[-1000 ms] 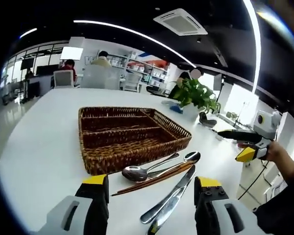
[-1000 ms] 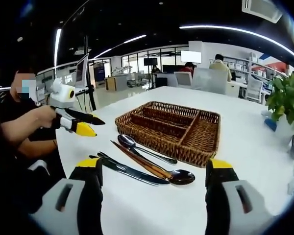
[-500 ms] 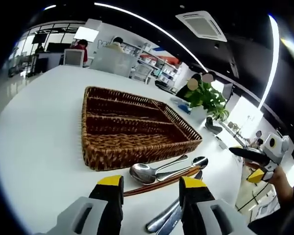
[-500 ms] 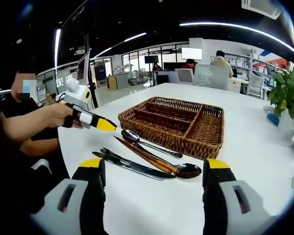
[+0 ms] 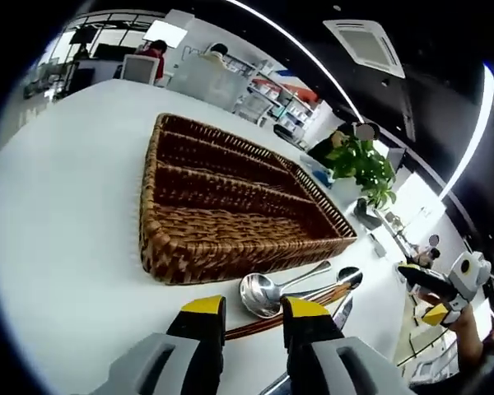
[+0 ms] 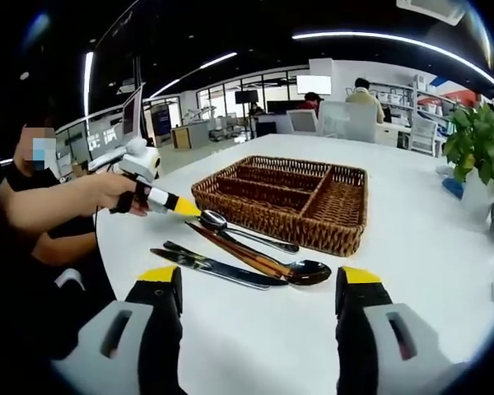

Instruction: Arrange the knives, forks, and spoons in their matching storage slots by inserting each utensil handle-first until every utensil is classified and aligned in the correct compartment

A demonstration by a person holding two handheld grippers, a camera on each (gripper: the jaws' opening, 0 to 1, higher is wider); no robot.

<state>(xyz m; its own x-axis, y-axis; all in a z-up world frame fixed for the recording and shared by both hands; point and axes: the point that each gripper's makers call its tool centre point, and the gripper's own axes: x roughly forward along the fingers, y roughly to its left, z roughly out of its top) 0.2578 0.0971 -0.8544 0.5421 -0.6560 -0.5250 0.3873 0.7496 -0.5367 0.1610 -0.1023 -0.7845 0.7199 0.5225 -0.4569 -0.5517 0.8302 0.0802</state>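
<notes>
Your wicker tray (image 6: pixel 329 239) sits on the white table (image 6: pixel 428 247) with its slots bare. Just in front of the tray's near wall lie a steel spoon (image 6: pixel 230 229), a pair of brown chopsticks (image 6: pixel 240 257), a dark spoon (image 6: pixel 306 271) and a knife (image 6: pixel 218 269), bunched together. Your left gripper (image 6: pixel 181 206) reaches in beside the tray, its yellow tips at the steel spoon's bowl (image 5: pixel 259 292), jaws drawn close with a narrow gap and nothing between them. Your right gripper (image 6: pixel 259 288) hangs back from the tray, jaws spread wide, nothing held. A potted plant (image 6: pixel 477 152) stands beyond the tray.
</notes>
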